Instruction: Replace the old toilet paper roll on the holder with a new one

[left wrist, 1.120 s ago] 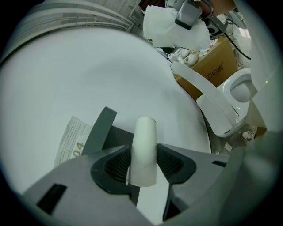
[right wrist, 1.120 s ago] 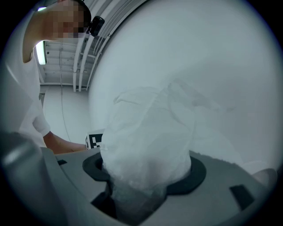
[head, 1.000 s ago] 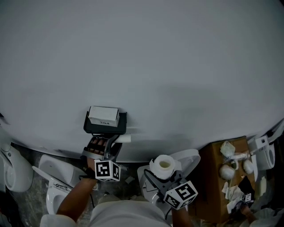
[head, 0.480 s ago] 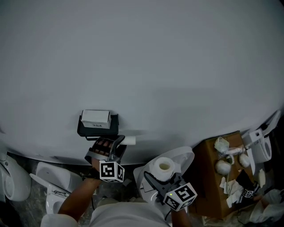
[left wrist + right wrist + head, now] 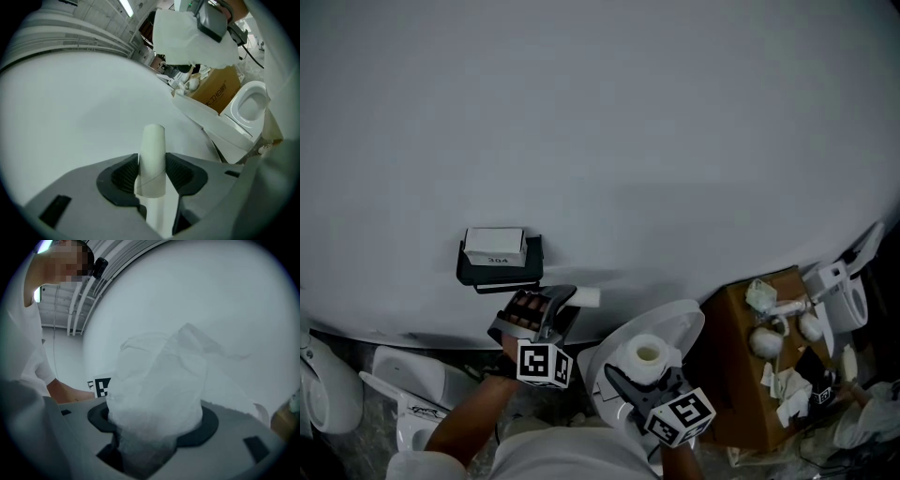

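Observation:
The black paper holder, with a white box on top, hangs on the pale wall. My left gripper is just right of and below it, shut on a bare whitish cardboard tube. In the left gripper view the tube stands pinched between the ribbed pads, its free end pointing at the wall. My right gripper is lower and to the right, shut on a full white toilet paper roll. That roll fills the right gripper view, and it also shows at the top of the left gripper view.
A white toilet with raised lid stands below the right gripper. A cardboard box at the right carries white parts and scraps. Other toilets stand at the lower left. The wall fills the upper view.
My left gripper has drawn the tube to the right, away from the holder's side, leaving a gap between them. The right gripper with the roll has shifted slightly.

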`<move>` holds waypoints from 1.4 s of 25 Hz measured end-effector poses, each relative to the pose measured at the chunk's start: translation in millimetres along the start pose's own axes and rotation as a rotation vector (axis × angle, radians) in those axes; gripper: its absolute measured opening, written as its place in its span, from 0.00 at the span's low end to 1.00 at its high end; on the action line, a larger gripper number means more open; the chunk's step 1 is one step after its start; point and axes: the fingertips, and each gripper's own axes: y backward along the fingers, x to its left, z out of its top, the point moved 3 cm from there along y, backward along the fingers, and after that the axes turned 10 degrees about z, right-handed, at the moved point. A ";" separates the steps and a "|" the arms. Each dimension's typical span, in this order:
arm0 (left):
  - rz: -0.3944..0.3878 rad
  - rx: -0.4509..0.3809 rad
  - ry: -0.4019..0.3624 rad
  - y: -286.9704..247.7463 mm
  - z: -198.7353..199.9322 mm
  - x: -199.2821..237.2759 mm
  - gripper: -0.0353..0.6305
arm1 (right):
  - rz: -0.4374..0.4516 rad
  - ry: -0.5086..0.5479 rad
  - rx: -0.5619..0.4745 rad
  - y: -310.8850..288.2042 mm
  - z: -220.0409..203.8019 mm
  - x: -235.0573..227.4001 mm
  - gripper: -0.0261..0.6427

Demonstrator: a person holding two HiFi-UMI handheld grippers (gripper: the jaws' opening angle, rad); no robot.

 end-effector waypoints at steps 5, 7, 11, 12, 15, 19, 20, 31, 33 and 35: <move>0.033 -0.052 0.104 14.4 6.0 8.3 0.33 | -0.018 -0.008 0.010 0.3 -5.2 1.8 0.52; 0.051 -0.059 0.167 24.6 1.2 13.3 0.33 | -0.012 -0.010 0.015 -3.7 -7.1 4.7 0.52; 0.081 -0.044 0.306 51.7 -18.1 20.7 0.33 | 0.014 -0.013 0.031 -15.9 -10.9 12.1 0.52; 0.088 -0.034 0.340 59.6 -25.6 22.4 0.33 | 0.023 -0.012 0.036 -20.8 -11.5 14.4 0.52; 0.109 0.018 0.440 83.8 -52.8 27.2 0.33 | 0.056 -0.006 0.049 -38.1 -11.8 24.1 0.52; 0.136 0.072 0.558 110.1 -86.0 30.2 0.33 | 0.096 -0.001 0.073 -60.0 -12.1 37.8 0.52; 0.141 0.078 0.586 115.2 -93.1 31.8 0.33 | 0.102 -0.001 0.079 -66.0 -12.6 40.3 0.52; 0.282 0.113 0.984 202.0 -183.9 75.1 0.33 | 0.124 0.025 0.124 -116.4 -7.9 72.0 0.52; 0.311 0.122 1.044 219.2 -200.7 77.8 0.33 | 0.111 0.033 0.127 -120.9 -5.1 73.8 0.52; 0.317 0.133 1.088 233.8 -214.7 74.6 0.33 | 0.092 0.033 0.129 -124.5 -2.4 73.7 0.52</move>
